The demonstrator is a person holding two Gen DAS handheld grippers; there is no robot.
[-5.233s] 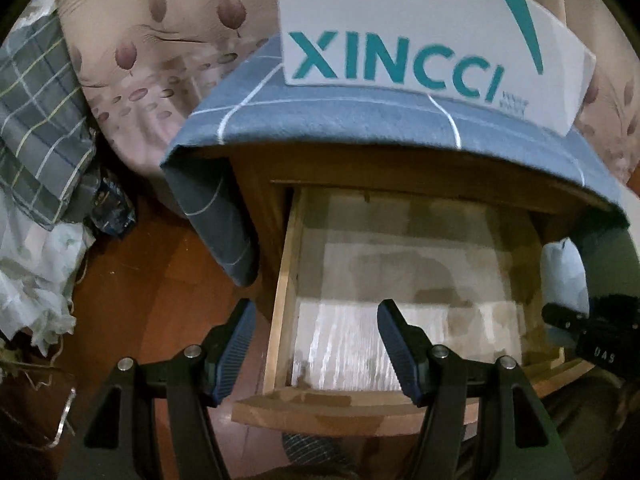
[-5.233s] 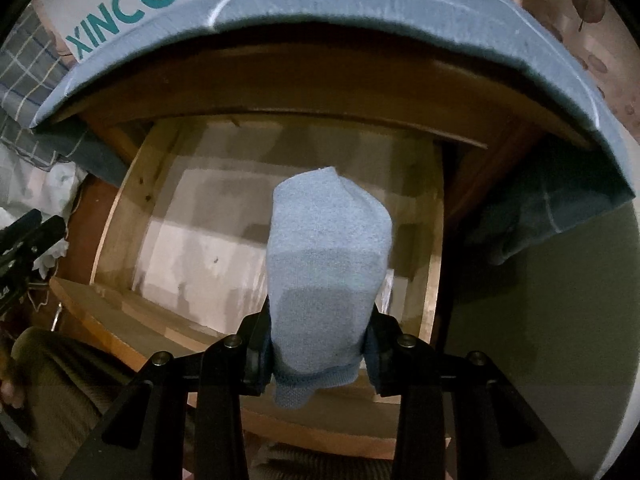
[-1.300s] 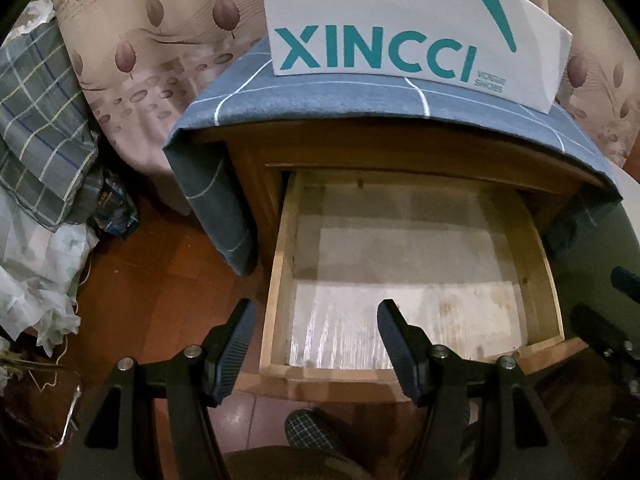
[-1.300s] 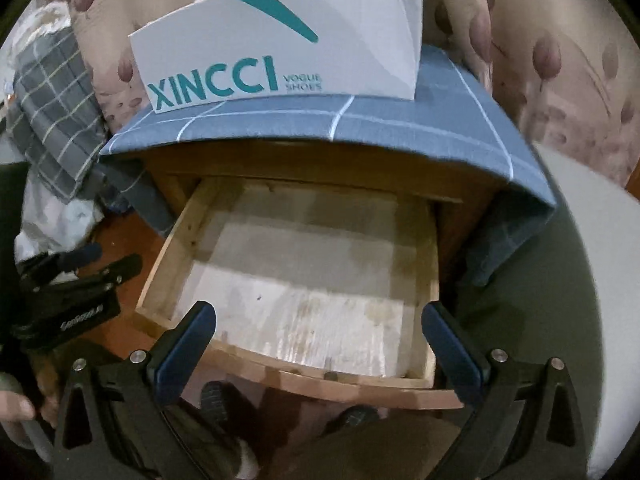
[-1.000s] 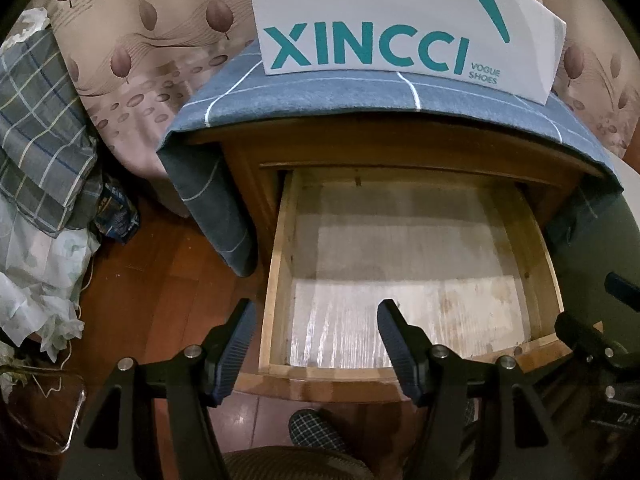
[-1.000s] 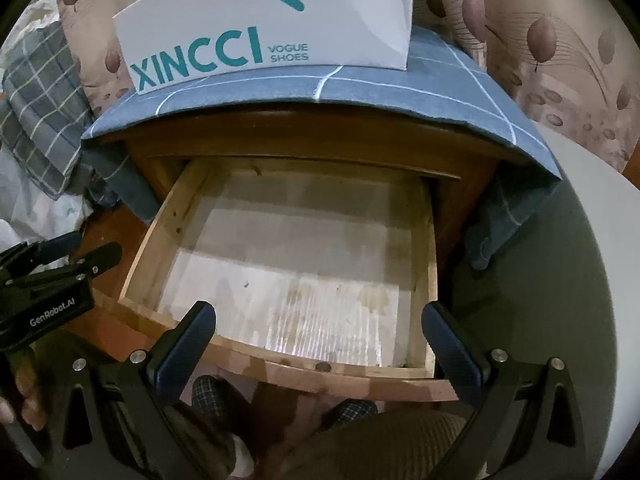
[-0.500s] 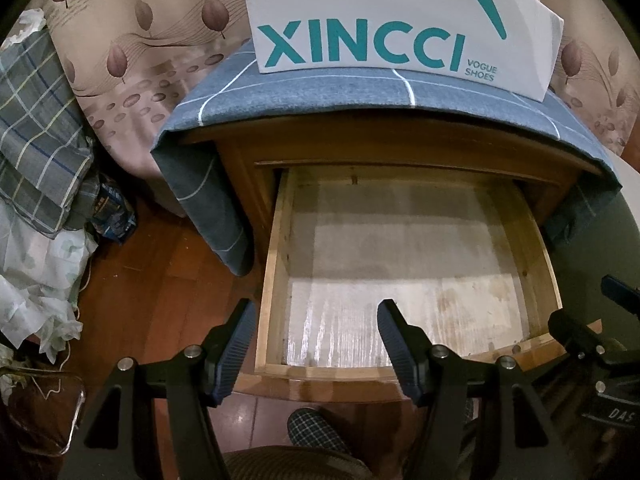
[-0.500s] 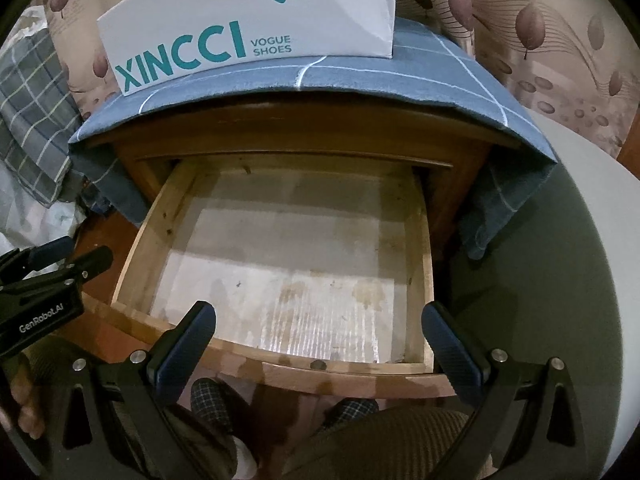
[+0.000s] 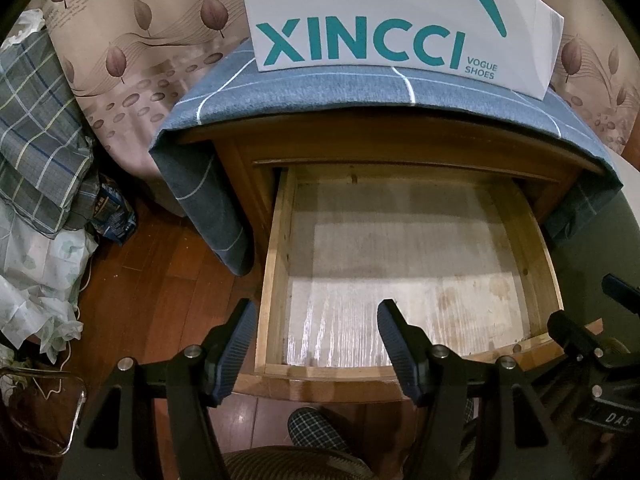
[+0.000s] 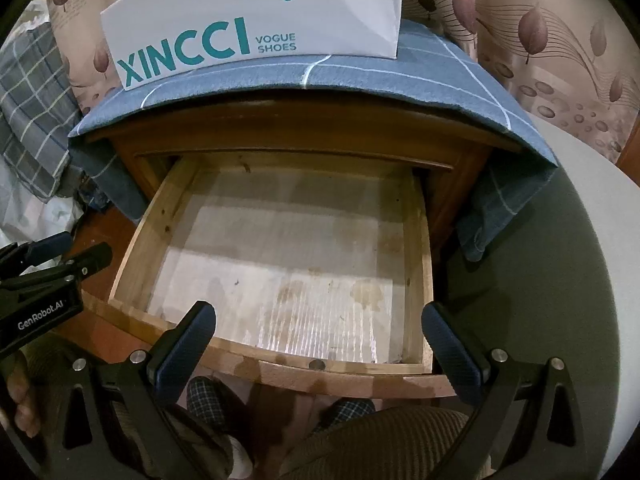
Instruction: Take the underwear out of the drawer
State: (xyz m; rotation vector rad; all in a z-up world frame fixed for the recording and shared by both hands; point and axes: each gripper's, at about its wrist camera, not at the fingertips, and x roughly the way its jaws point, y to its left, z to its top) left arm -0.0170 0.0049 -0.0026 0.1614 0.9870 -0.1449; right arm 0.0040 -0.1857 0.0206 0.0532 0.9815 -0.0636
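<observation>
Left gripper [image 9: 312, 336] is held released, nothing between the jaws, over the drawer's [image 9: 276, 264] left wall and front corner. Right gripper [image 10: 320, 336] is spread wide and bare above the front rail. The drawer is pulled fully out; only its stained liner [image 10: 280, 264] is seen inside. Underwear is seen in neither view. A cloth [image 9: 320, 88] overhangs the nightstand edge; a box [image 9: 384, 24] stands on it.
</observation>
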